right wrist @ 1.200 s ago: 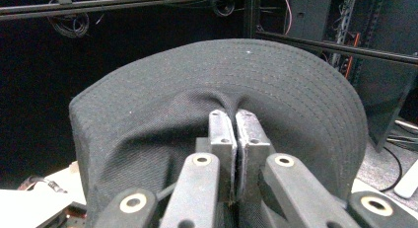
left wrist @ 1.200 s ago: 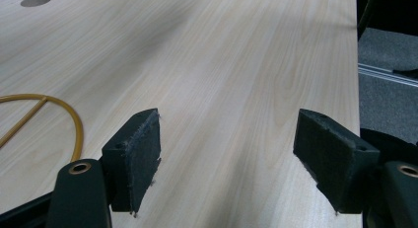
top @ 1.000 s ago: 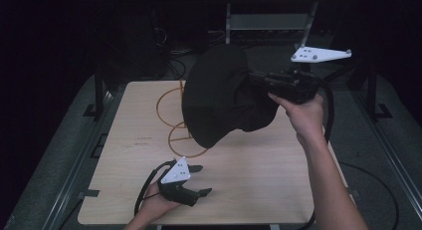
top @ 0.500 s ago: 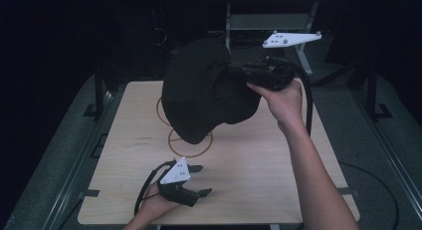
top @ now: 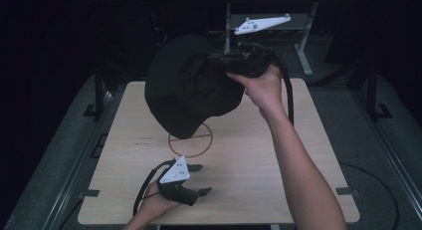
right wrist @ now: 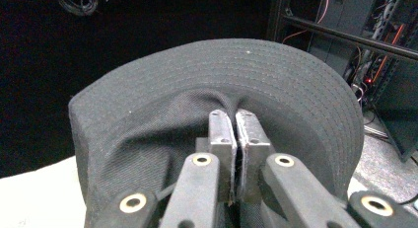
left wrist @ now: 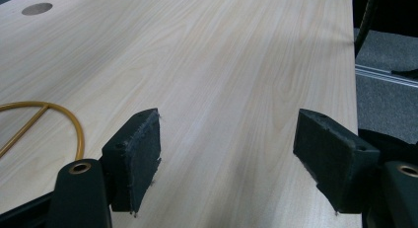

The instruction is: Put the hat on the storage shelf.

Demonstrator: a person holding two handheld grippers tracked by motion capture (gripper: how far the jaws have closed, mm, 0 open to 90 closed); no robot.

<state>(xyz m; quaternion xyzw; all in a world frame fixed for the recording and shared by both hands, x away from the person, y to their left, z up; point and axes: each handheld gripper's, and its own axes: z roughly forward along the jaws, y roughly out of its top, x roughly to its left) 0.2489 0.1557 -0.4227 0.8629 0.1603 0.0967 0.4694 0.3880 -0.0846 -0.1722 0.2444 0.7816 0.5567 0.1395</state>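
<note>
A black cap (top: 186,88) hangs in the air above the far half of the wooden table (top: 298,140). My right gripper (top: 219,60) is shut on the cap's fabric. In the right gripper view the jaws pinch the cloth just behind the curved brim (right wrist: 276,70), and the gripper (right wrist: 235,124) points level. My left gripper (top: 201,180) rests on the table near its front edge, jaws wide apart. In the left gripper view nothing lies between the fingers (left wrist: 135,156) of that gripper (left wrist: 229,154), just bare wood.
A yellow circle with a line through it (top: 191,143) is drawn on the table, partly under the cap, and its edge shows in the left gripper view as a yellow arc (left wrist: 54,117). Dark floor and a metal stand (top: 303,46) lie beyond the table.
The right hand has carried the cap leftward and a little higher over the table. More of the drawn circles is covered by it. The left gripper has not moved.
</note>
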